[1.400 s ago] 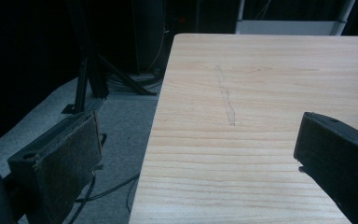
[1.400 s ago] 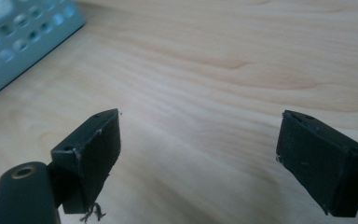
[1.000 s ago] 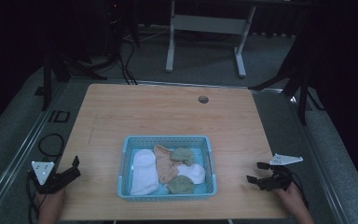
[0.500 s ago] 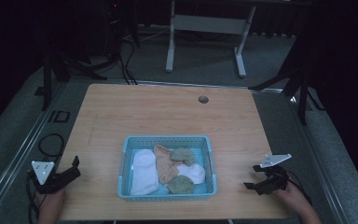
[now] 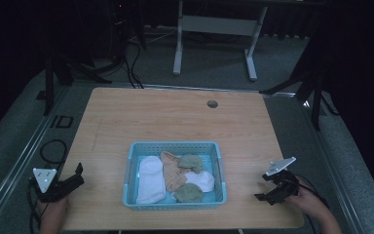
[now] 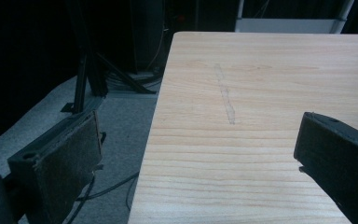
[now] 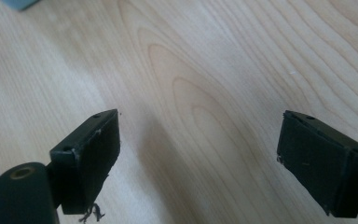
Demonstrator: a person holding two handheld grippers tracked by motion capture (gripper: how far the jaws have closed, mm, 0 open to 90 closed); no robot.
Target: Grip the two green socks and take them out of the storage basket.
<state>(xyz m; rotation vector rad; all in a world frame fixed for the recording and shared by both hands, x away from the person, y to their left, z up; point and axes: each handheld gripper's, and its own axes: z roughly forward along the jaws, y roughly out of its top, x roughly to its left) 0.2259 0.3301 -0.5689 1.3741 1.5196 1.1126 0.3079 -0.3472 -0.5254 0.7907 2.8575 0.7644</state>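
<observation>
A light blue plastic basket (image 5: 129,170) stands near the table's front edge, holding several socks: a white one (image 5: 150,178), a peach one (image 5: 171,170), two olive green ones (image 5: 191,162) and another white one (image 5: 202,179). My left gripper (image 5: 78,175) rests open at the table's front left corner, its jaws wide apart over bare wood and the table edge (image 6: 156,121). My right gripper (image 5: 263,187) is open at the front right, tilted down toward bare wood, with a corner of the basket (image 7: 21,3) at the far left.
The wooden table (image 5: 175,122) has a round cable hole (image 5: 212,104) near its far edge. Dark stands (image 5: 58,73) and cables (image 5: 48,146) lie on the grey floor at left. A white desk frame (image 5: 214,29) stands behind.
My right gripper has shifted left and forward over the table and tipped downward. The left gripper has stayed put.
</observation>
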